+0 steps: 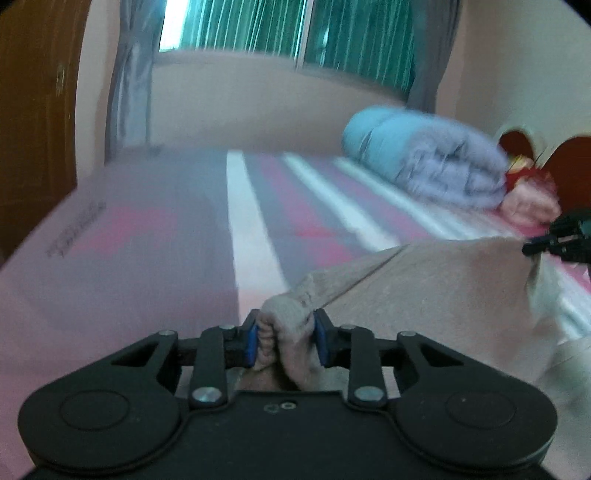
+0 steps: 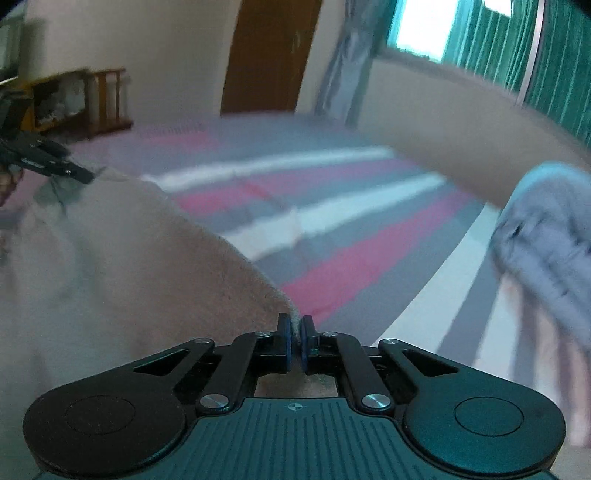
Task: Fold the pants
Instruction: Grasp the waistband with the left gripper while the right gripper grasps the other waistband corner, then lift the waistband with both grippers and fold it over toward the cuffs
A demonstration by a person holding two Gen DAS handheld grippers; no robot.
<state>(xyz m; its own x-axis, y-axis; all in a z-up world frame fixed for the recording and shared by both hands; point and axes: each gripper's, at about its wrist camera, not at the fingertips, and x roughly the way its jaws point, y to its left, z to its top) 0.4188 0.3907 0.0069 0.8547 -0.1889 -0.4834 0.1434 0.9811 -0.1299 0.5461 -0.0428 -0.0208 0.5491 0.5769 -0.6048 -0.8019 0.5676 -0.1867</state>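
The beige pants (image 1: 436, 288) hang stretched between both grippers above the striped bed. My left gripper (image 1: 286, 341) is shut on a bunched end of the fabric, its blue pads pressed into it. My right gripper (image 2: 294, 341) is shut on a thin edge of the pants (image 2: 129, 258). In the left wrist view the right gripper (image 1: 532, 249) shows at the far right edge, holding the other corner. In the right wrist view the left gripper (image 2: 86, 177) shows at the far left, holding its corner. Both views are motion-blurred.
The bed sheet (image 1: 258, 206) has pink, grey and white stripes. A rolled blue-grey duvet (image 1: 424, 155) lies at the bed's far right, with a pink item (image 1: 528, 206) beside it. A brown door (image 2: 269, 55), a wooden shelf (image 2: 74, 99) and a curtained window (image 1: 288, 29) stand behind.
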